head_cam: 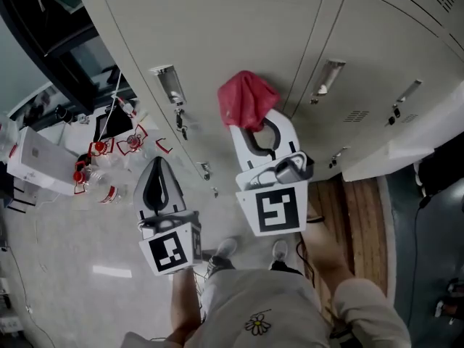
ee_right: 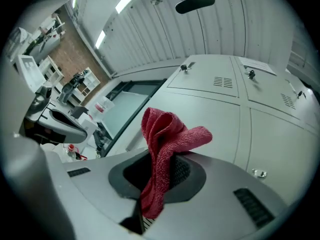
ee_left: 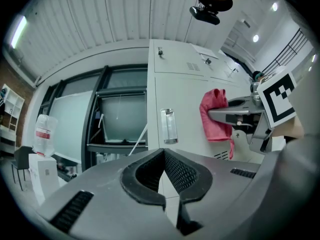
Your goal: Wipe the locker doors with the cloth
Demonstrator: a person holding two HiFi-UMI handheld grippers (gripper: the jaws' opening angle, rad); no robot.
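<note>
The cloth [head_cam: 246, 98], red terry and bunched, is pinched between the jaws of the right tool [head_cam: 255, 130] and held up against the pale, closed locker doors [head_cam: 217, 35].

left gripper [head_cam: 156, 164] jaws together, empty; right gripper [head_cam: 261, 130] clamps cloth [head_cam: 246, 100]

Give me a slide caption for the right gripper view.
Right gripper clamps a red cloth in its jaws, facing pale locker doors.
</note>
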